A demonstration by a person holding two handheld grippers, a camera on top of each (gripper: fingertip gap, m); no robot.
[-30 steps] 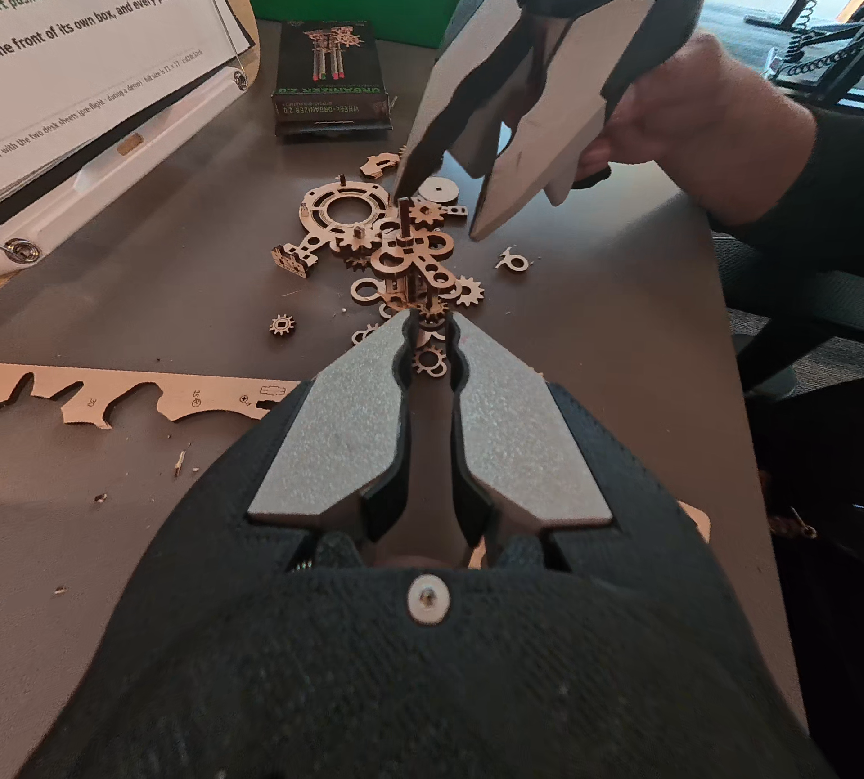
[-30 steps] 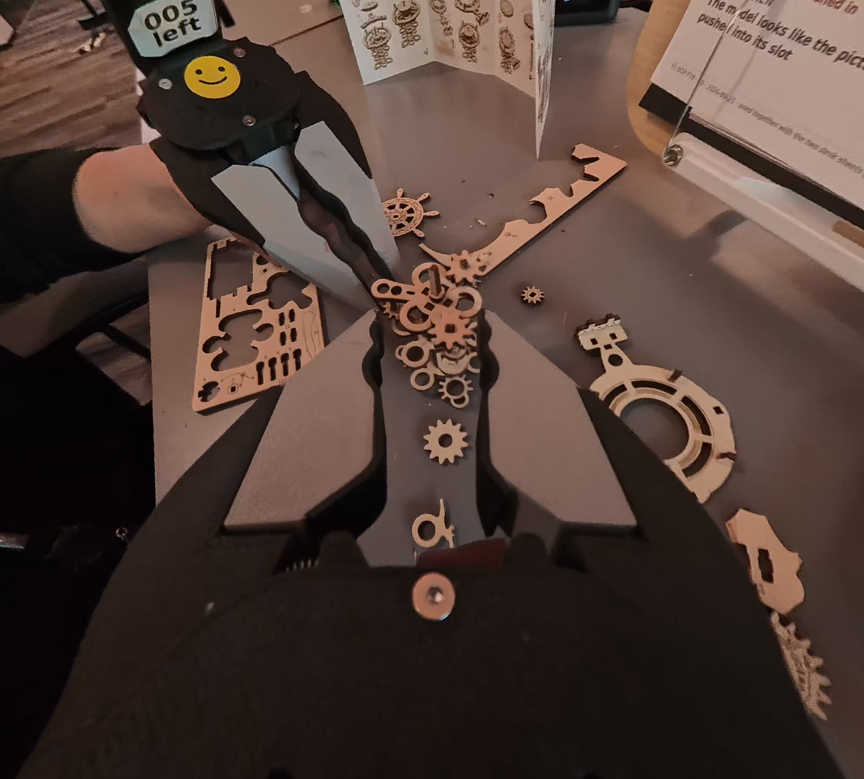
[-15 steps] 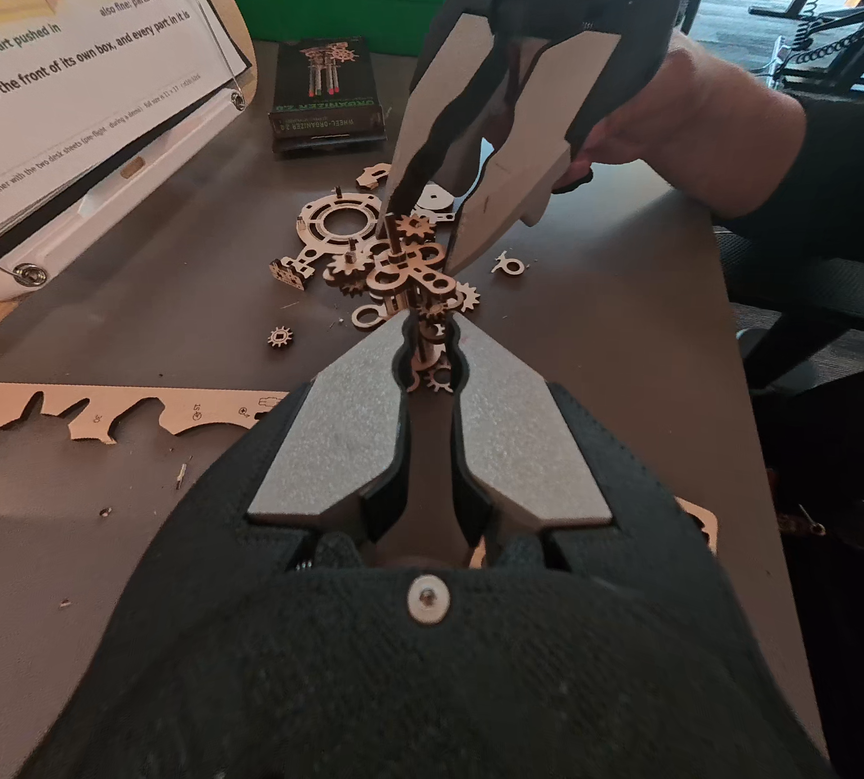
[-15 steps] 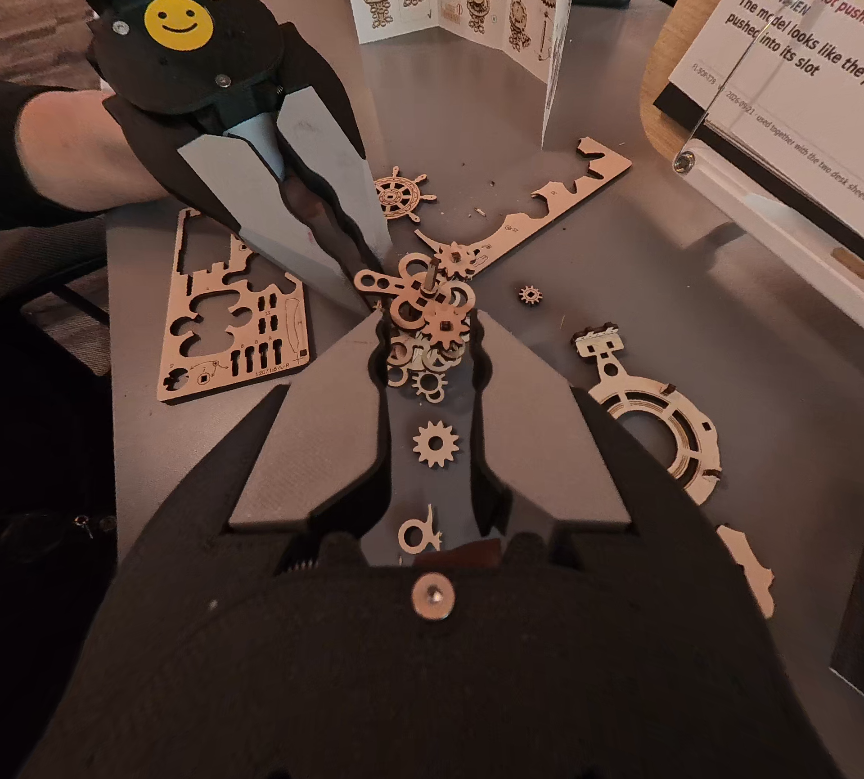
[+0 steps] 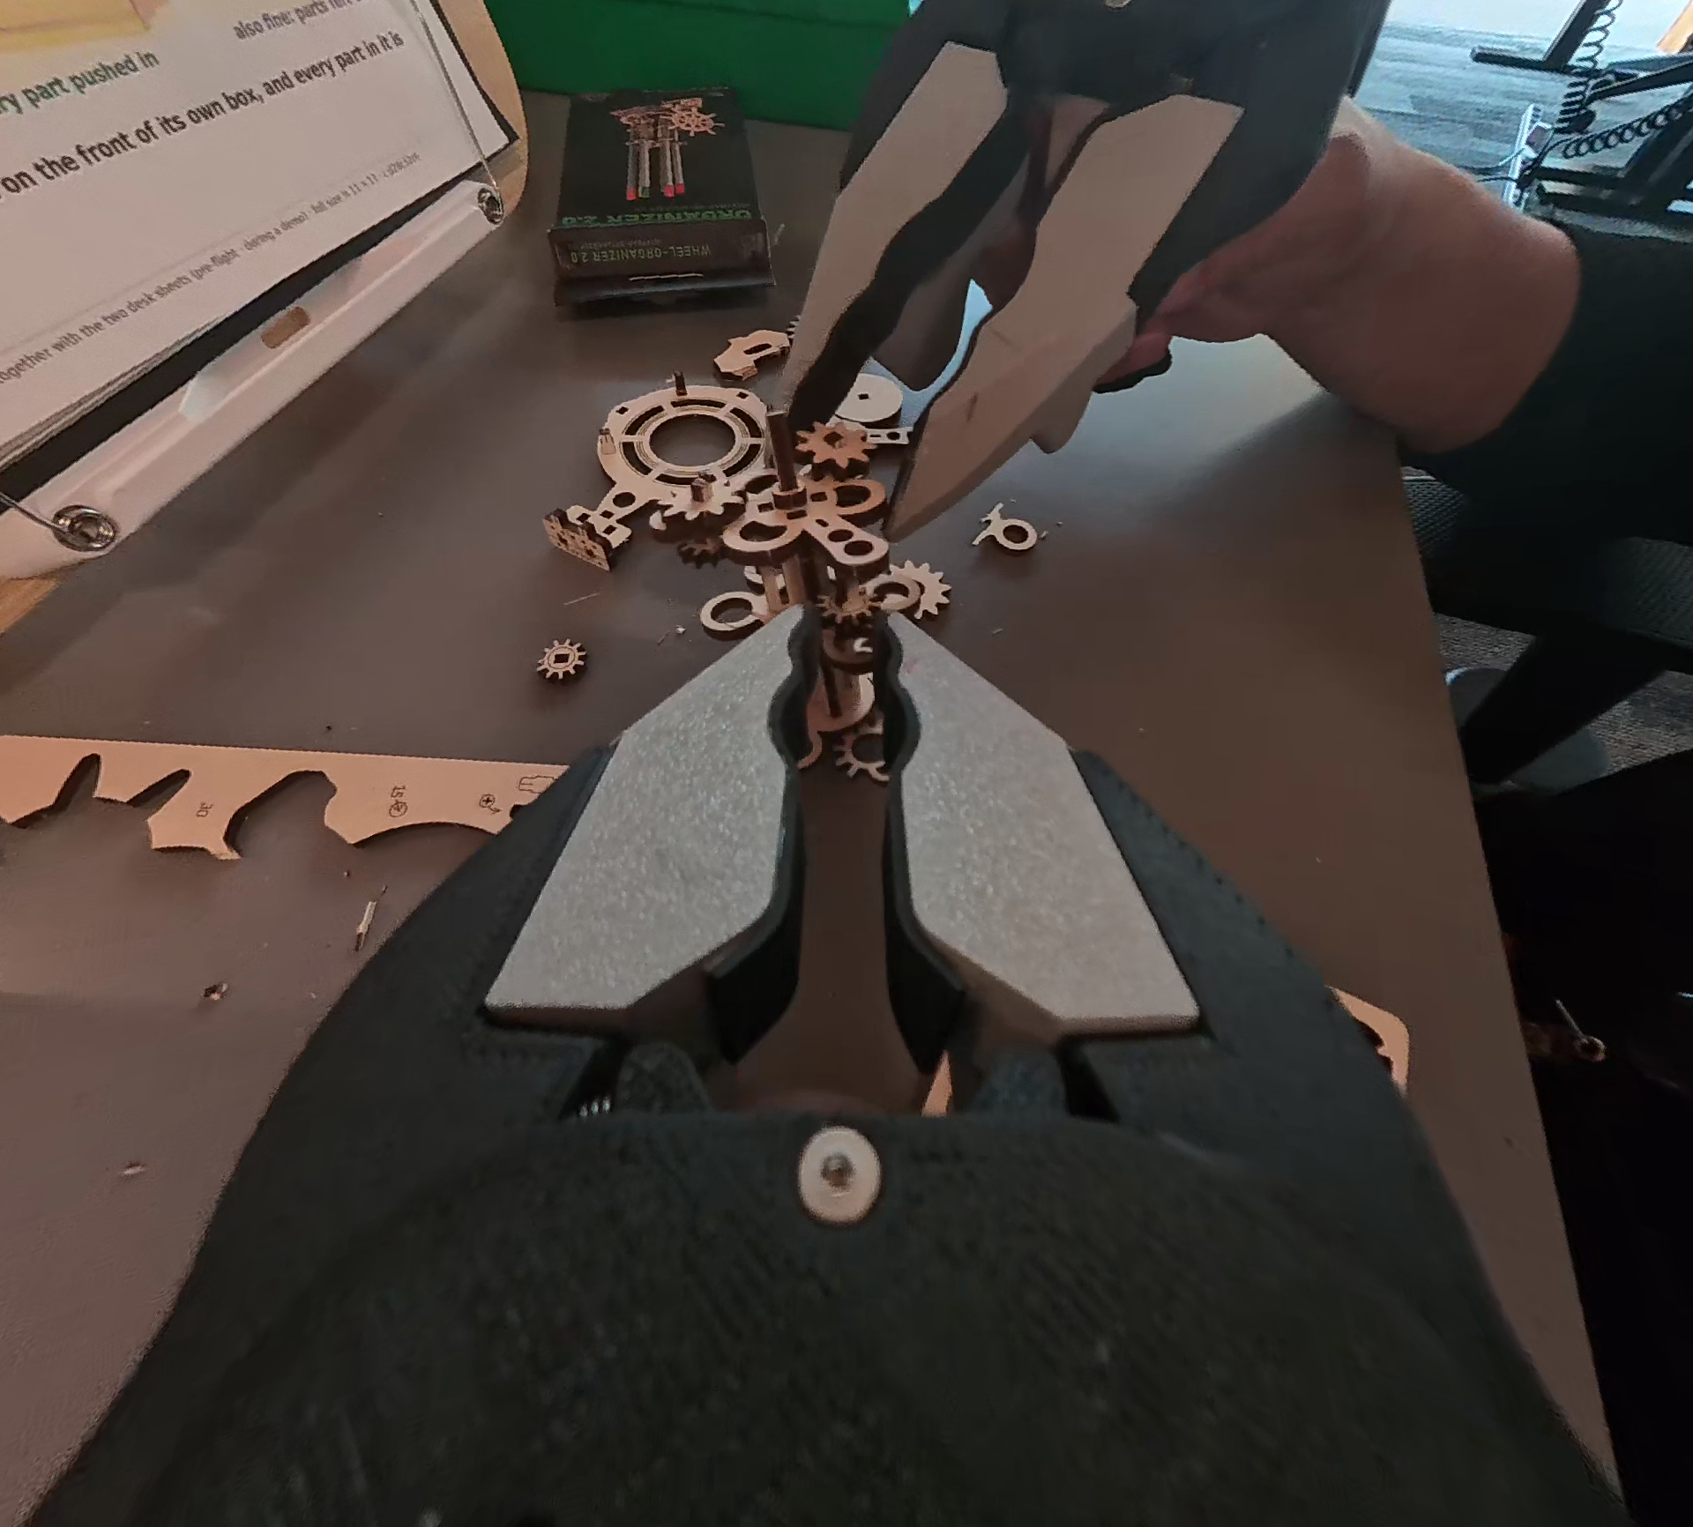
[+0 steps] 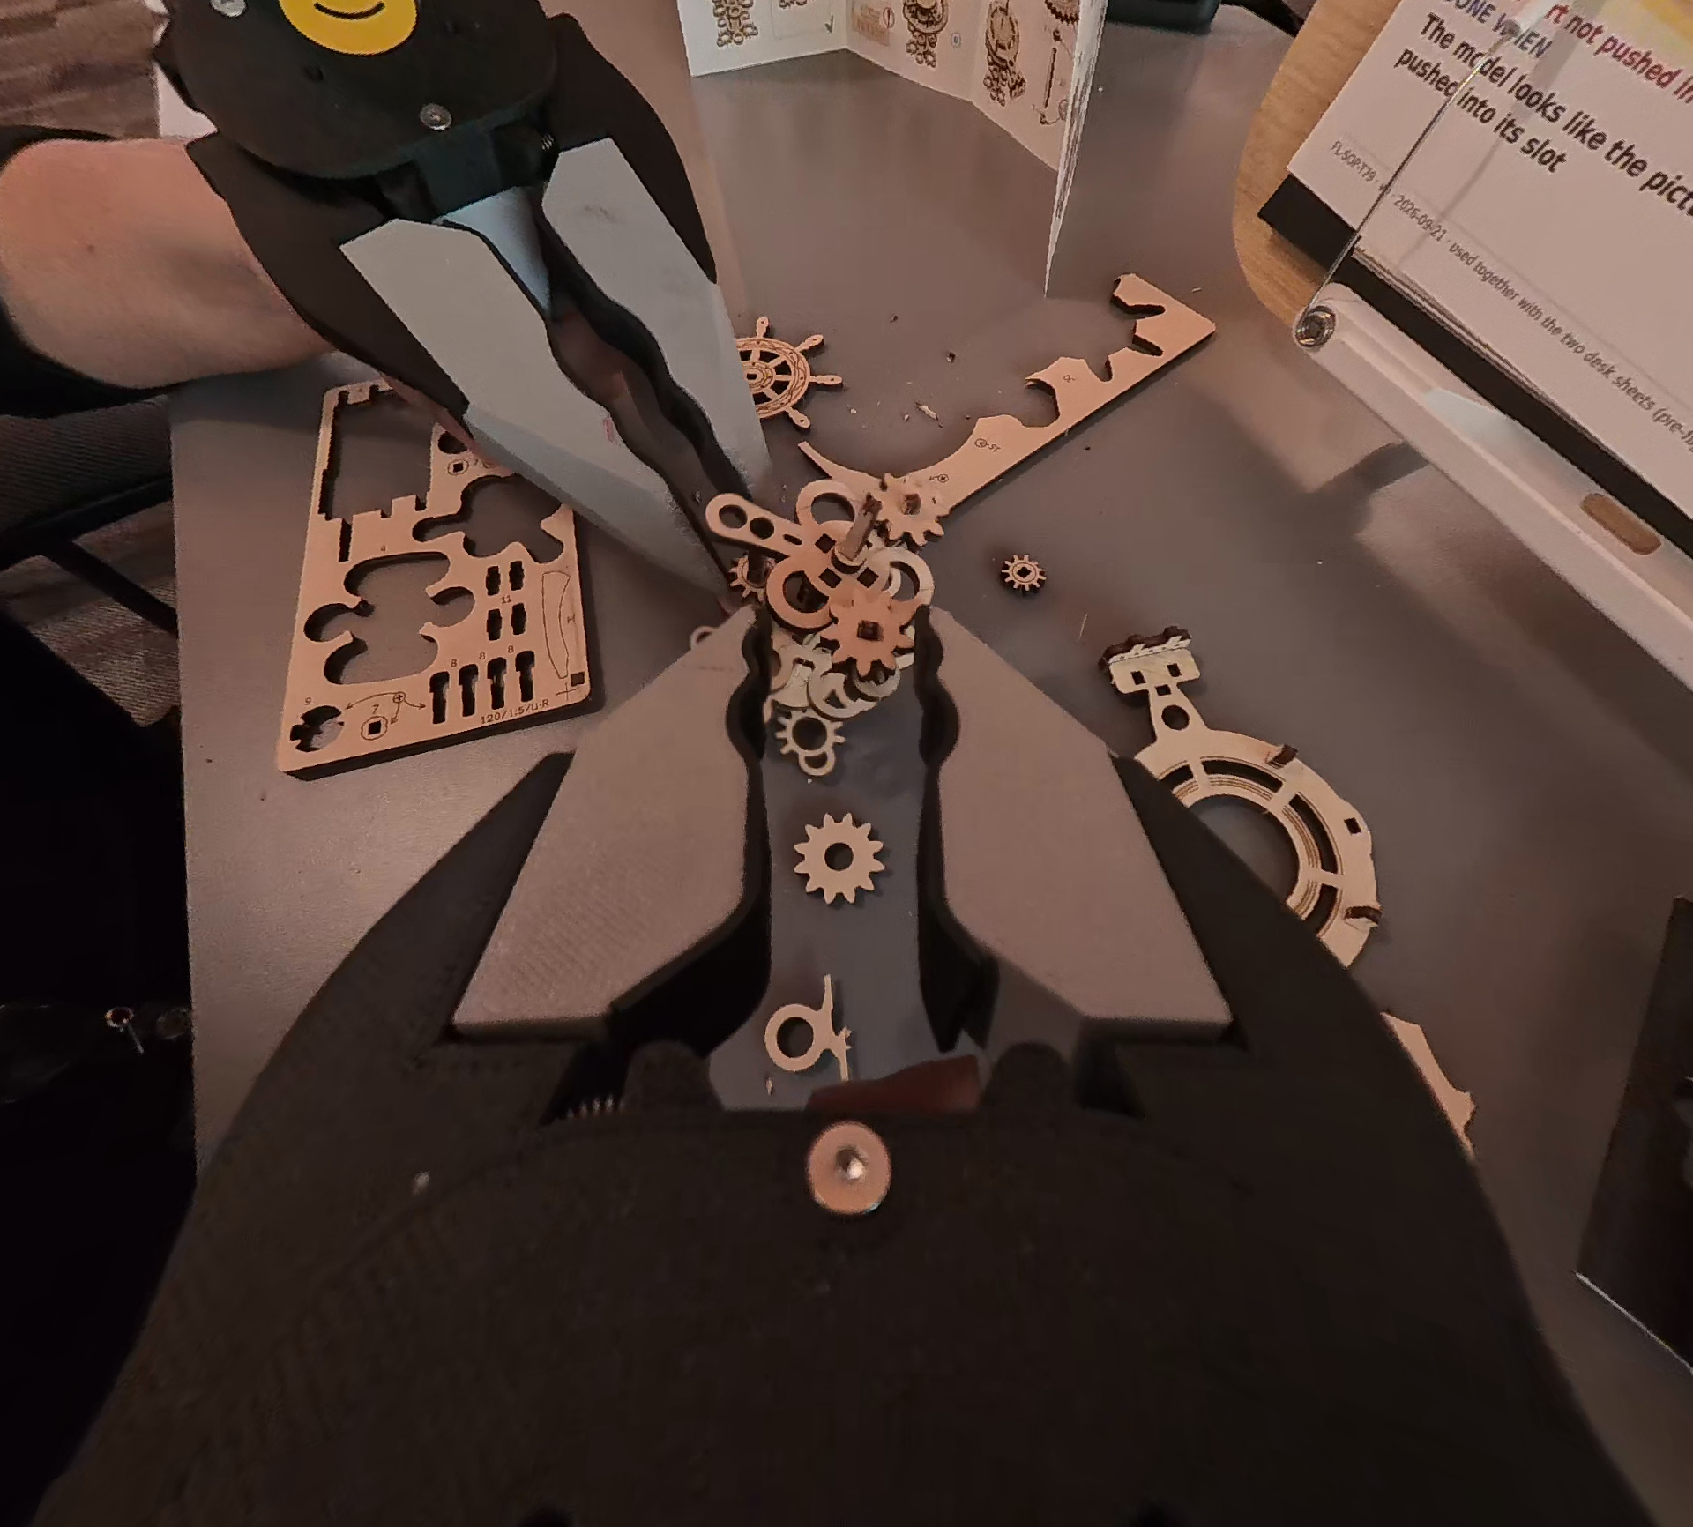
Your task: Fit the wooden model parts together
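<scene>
Our left gripper (image 5: 838, 640) has its jaws clamped on the lower stem of the wooden model (image 5: 806, 540), held upright at table (image 5: 1191, 659) centre. Our right gripper (image 6: 838, 631), jaws parted, straddles it from 6 o'clock. The model looks light, stiff and brittle; we would grip the post, not the thin rings.

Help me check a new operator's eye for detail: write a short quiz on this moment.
1. True or false: the left gripper is clamped on the gear stack.
2. Which piece lies flat on the table between the right gripper fingers, seen from its own camera?
A. a loose gear
B. a ship's wheel
C. a box
3. Fill in: the right gripper's jaws are ____.

Key: 1 true; 2 A; 3 open.
</scene>
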